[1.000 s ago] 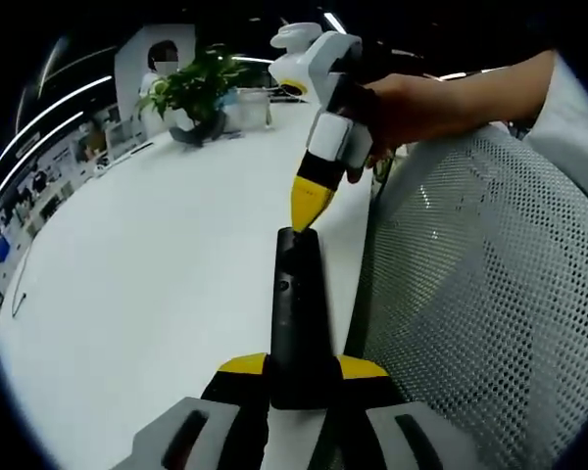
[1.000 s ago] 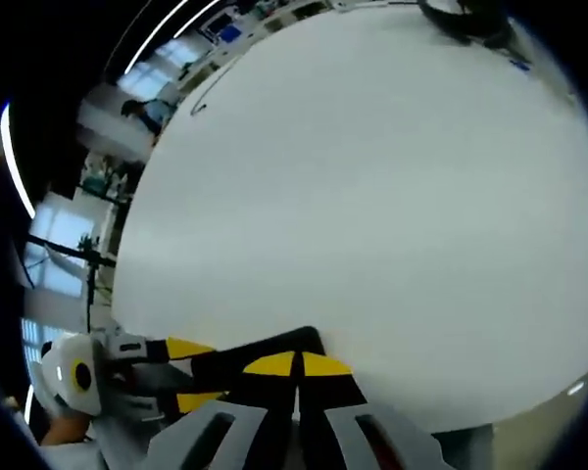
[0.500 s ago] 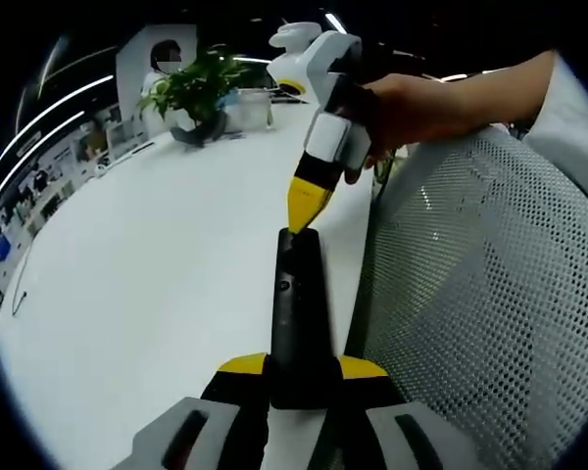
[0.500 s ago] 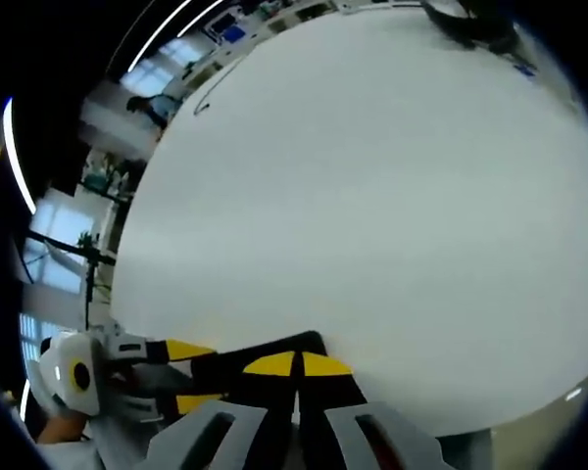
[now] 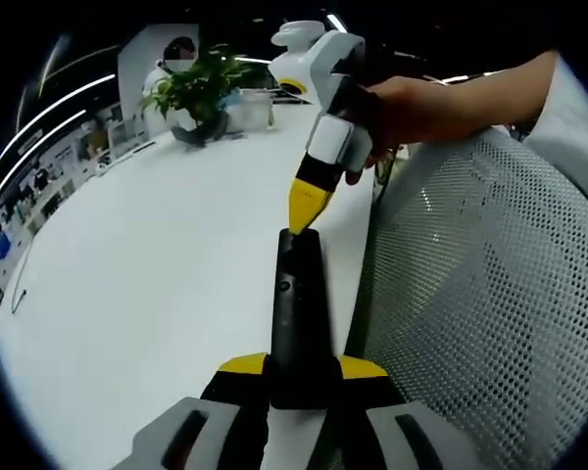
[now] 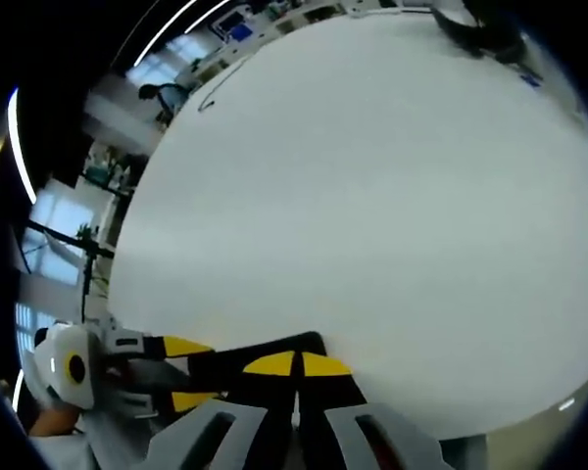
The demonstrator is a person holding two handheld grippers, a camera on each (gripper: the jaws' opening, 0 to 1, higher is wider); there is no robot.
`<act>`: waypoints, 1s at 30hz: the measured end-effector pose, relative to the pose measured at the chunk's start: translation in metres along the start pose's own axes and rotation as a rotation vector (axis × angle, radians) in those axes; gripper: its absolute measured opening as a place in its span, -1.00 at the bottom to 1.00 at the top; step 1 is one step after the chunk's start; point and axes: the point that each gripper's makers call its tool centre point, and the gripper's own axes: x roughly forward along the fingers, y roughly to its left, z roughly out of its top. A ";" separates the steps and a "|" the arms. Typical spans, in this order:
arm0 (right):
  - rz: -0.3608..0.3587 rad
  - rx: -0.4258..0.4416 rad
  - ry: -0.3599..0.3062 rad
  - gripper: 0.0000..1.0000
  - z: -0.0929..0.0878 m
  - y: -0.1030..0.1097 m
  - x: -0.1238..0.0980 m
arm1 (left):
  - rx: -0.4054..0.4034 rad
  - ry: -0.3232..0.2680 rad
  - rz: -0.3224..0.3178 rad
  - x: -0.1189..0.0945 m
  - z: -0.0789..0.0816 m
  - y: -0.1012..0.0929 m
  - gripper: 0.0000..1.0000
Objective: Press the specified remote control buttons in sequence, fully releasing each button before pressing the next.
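Note:
A long black remote control (image 5: pixel 299 313) points away from me over the white table, with my left gripper (image 5: pixel 302 368) shut on its near end, one yellow tip on each side. From the upper right a hand brings in my right gripper (image 5: pixel 301 217), its yellow tips shut together and resting on the remote's far end. In the right gripper view that gripper (image 6: pixel 296 364) sits tip-down on the remote (image 6: pixel 220 370). The left gripper (image 6: pixel 190 373) clamps the remote from the left.
The white table (image 5: pixel 147 274) stretches away to the left, and a potted plant (image 5: pixel 191 93) stands at its far end. A grey mesh chair back (image 5: pixel 490 304) stands close on the right. A thin cable (image 5: pixel 20 294) lies near the table's left edge.
The right gripper's tip has shifted very slightly left on the remote's far end. The remote and the left gripper have stayed where they were.

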 end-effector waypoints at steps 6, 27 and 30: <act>0.015 0.019 -0.008 -1.00 0.002 0.000 -0.003 | -0.004 -0.005 -0.003 -0.001 0.000 0.000 -0.52; 0.034 -0.005 0.039 -1.00 -0.006 0.006 0.003 | -0.006 -0.008 -0.003 -0.001 0.000 -0.001 -0.51; 0.036 0.011 0.034 -1.00 -0.007 0.007 0.002 | -0.006 -0.008 -0.003 -0.001 0.000 0.000 -0.51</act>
